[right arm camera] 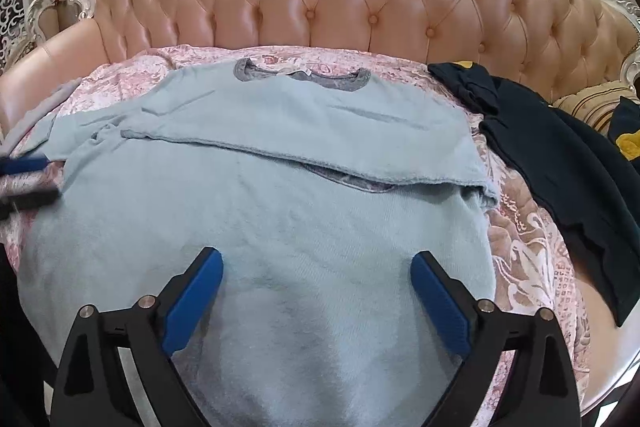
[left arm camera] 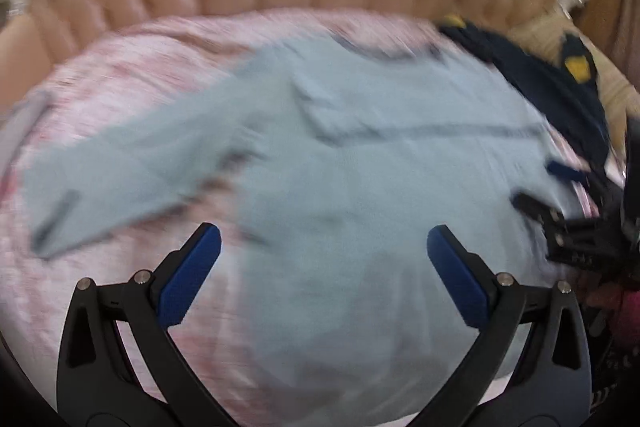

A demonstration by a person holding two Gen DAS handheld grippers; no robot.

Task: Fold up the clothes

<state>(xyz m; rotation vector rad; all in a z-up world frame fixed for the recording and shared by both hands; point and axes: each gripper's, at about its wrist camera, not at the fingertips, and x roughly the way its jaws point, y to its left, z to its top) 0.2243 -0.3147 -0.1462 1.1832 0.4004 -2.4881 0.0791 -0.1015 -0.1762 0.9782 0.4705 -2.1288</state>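
Light-blue sweater on pink cover; both hand-held grippers agape

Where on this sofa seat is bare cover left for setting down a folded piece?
Little. The light blue shirt fills the middle of the pink patterned cover. A strip of cover stays bare between the shirt's right edge and the dark navy garment, widening toward the front. The far right is crowded by that garment. Both claws are empty.

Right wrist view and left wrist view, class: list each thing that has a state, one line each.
Light blue shirt: flat on the cover, right sleeve folded across the chest.
Dark navy garment: crumpled, unfolded, beside the shirt.
Left gripper: open, empty.
Right gripper: open, empty.
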